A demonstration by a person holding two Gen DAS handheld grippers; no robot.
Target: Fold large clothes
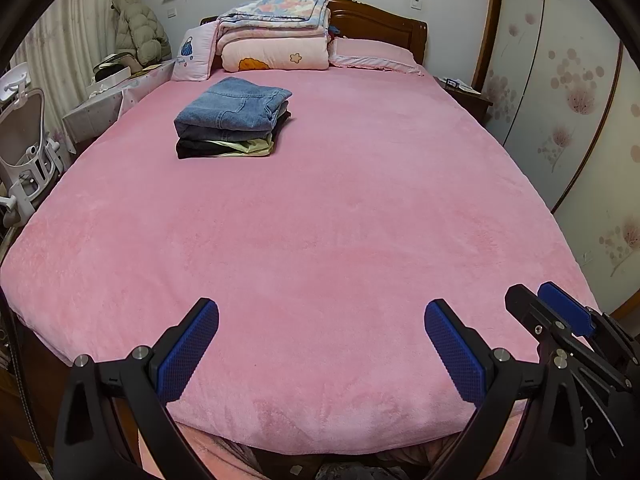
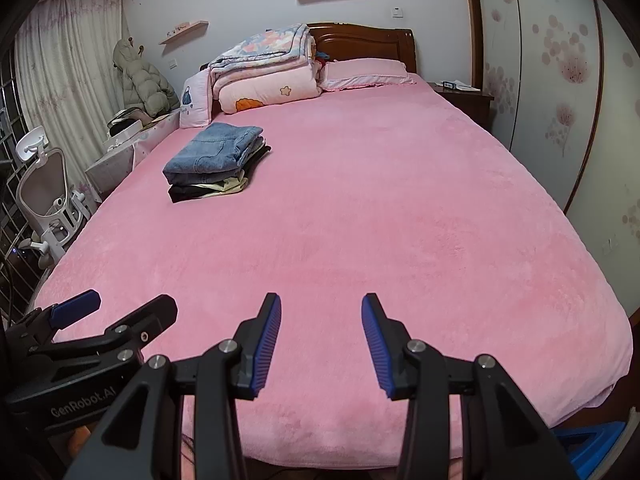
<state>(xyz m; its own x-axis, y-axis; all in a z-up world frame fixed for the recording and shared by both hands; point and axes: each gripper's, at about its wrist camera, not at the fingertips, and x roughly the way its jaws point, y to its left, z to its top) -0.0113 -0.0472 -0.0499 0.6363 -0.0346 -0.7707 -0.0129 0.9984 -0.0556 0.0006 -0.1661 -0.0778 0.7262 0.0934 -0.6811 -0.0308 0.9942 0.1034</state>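
Note:
A stack of folded clothes (image 1: 232, 118) lies on the far left part of the pink bed (image 1: 340, 220), with blue jeans on top and dark and pale yellow pieces beneath. The same stack of folded clothes (image 2: 218, 162) shows in the right wrist view on the pink bed (image 2: 360, 220). My left gripper (image 1: 322, 320) hovers open over the bed's near edge, nothing between its blue pads. My right gripper (image 2: 321, 314) is beside it, also open and empty. Each gripper shows in the other's view: the right gripper (image 1: 544, 304) and the left gripper (image 2: 128, 304).
Folded quilts (image 1: 276, 32) and pillows (image 1: 372, 56) are piled at the wooden headboard. A white chair (image 1: 24, 152) and a cluttered side table (image 1: 116, 92) stand left of the bed. A nightstand (image 1: 464, 96) and wardrobe doors (image 1: 560, 100) are on the right.

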